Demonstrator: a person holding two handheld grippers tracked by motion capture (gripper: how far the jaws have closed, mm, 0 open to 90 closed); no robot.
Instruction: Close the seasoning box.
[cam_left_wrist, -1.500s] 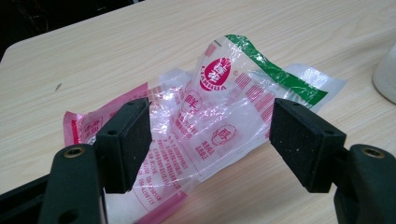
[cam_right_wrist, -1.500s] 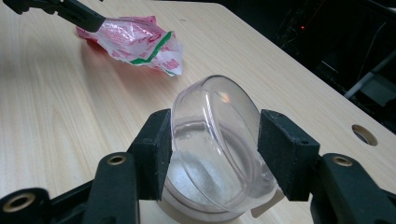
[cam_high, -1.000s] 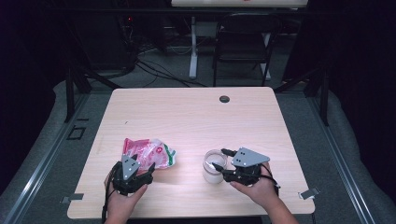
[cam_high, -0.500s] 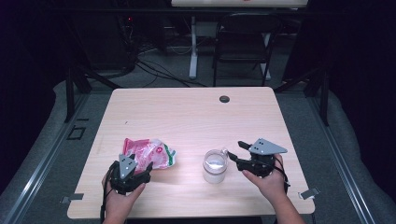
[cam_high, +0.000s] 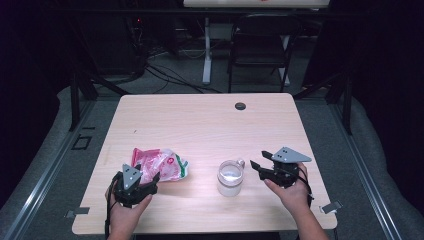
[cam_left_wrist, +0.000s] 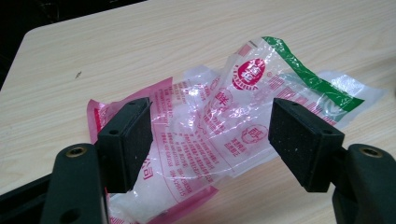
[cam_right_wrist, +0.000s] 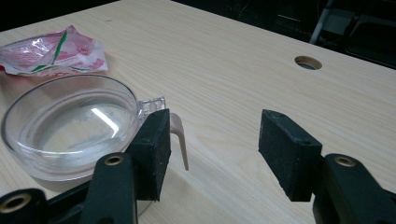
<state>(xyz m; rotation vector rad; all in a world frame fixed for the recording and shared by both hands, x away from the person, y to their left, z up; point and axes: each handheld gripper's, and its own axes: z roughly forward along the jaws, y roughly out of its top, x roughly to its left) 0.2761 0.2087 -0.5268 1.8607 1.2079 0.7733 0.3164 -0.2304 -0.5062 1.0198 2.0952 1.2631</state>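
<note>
Bag and cup by the desk's near edge

My left tongs (cam_high: 145, 181) gape wide over the plastic bag (cam_high: 159, 164) near the left corner, gripping nothing. My right tongs (cam_high: 259, 162) stand open, empty, just beside the glass cup (cam_high: 230, 178).

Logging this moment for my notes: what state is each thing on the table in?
Crinkled pink, green and clear plastic bag: lying flat, partly filled with white grains.
Clear glass cup with handle: upright, uncovered, white contents at bottom.
Left tool: open, straddling the bag.
Right tool: open, beside the cup.
</note>
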